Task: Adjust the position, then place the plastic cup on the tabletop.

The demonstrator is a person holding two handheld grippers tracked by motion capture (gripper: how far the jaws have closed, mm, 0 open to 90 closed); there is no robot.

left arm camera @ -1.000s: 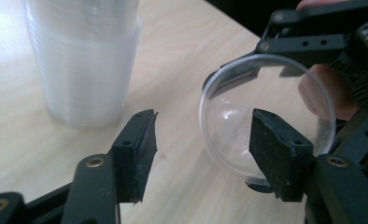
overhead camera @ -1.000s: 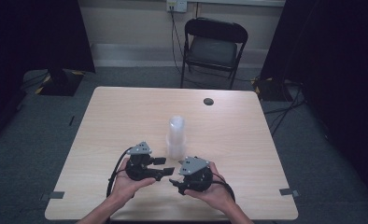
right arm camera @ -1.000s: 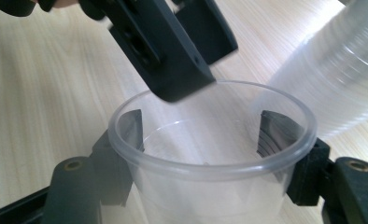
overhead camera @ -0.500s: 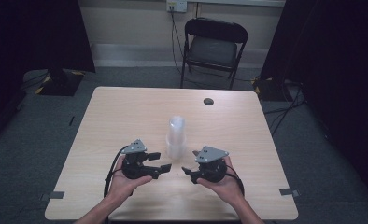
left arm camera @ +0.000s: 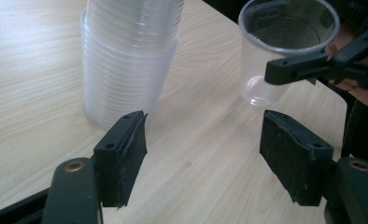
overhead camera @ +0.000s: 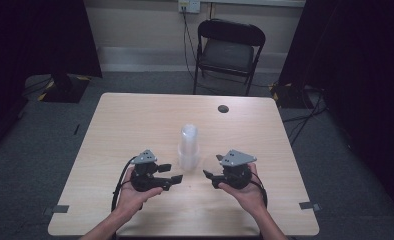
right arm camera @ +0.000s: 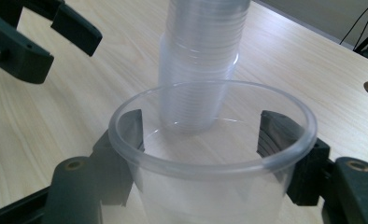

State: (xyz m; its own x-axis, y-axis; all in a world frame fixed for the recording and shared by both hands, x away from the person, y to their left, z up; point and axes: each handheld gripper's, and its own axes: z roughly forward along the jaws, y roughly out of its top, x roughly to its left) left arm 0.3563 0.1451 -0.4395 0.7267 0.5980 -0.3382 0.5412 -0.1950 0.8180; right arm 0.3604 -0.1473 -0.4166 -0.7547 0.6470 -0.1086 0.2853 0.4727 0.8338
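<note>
A tall stack of clear plastic cups (overhead camera: 188, 145) stands upright mid-table, also close up in the left gripper view (left arm camera: 126, 60) and the right gripper view (right arm camera: 201, 60). My right gripper (overhead camera: 211, 166) (right arm camera: 201, 135) is shut on a single clear cup (right arm camera: 215, 196) (left arm camera: 280, 51), mouth up, to the right of the stack. My left gripper (overhead camera: 170, 172) (left arm camera: 203, 149) is open at the stack's near left. Its jaws have just been opening wider, then closing a little, with nothing between them.
The light wood table (overhead camera: 135, 120) has a small dark round hole (overhead camera: 223, 108) near its far right edge. A black folding chair (overhead camera: 230, 50) stands behind the table. Dark curtains flank the room, and cables lie on the grey floor.
The two grippers were close together in front of the stack. My right gripper has moved away to the right with the single cup. My left hand has stayed where it was.
</note>
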